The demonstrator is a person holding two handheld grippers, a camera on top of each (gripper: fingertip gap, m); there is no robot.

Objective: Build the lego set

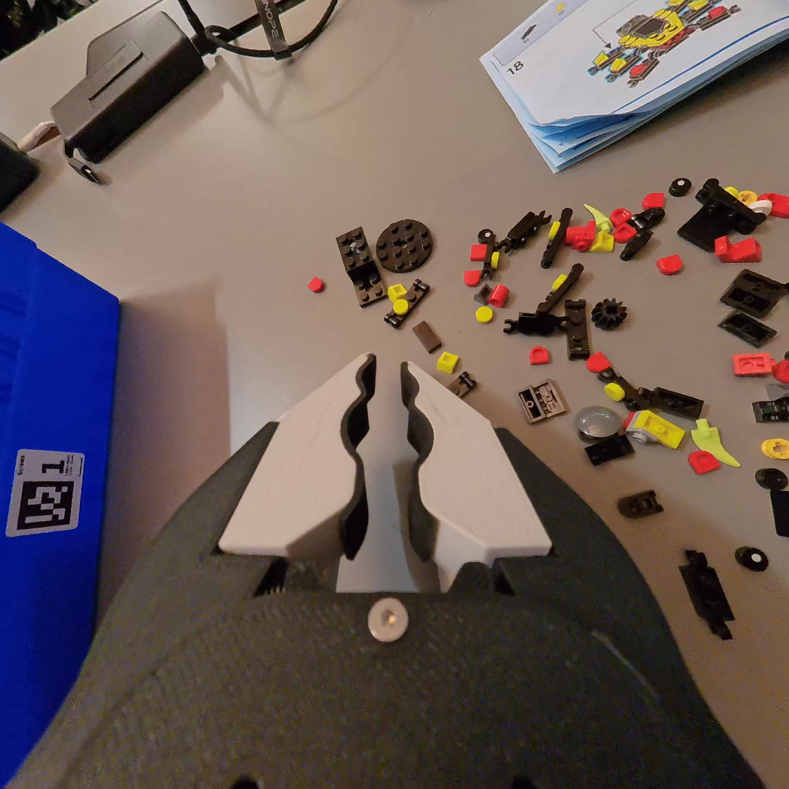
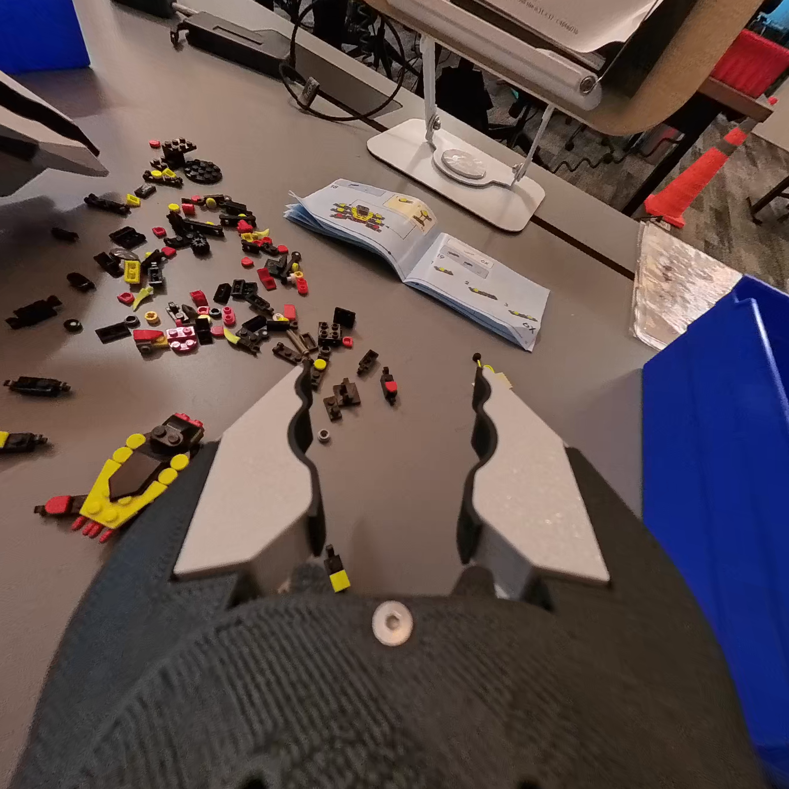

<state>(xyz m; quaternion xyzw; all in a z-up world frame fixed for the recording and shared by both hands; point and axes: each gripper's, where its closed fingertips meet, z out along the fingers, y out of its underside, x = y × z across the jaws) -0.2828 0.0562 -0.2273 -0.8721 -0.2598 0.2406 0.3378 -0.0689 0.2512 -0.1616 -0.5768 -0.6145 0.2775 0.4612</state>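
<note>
Two blue bins (image 2: 717, 491) hem you in: one at 3 o'clock of your right gripper (image 2: 393, 371), which gapes wide and empty over bare surface (image 2: 405, 491); loose bricks (image 2: 341, 397) crowd its 10 o'clock. Your left gripper (image 1: 388, 363) stands slightly parted, empty, a yellow brick (image 1: 447, 363) at 2 o'clock.

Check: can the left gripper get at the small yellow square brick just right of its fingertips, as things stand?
Probably yes. The left gripper is empty, jaws slightly parted, and the yellow brick lies just right of its tips. A brown tile and a small black clip plate lie close by.
</note>
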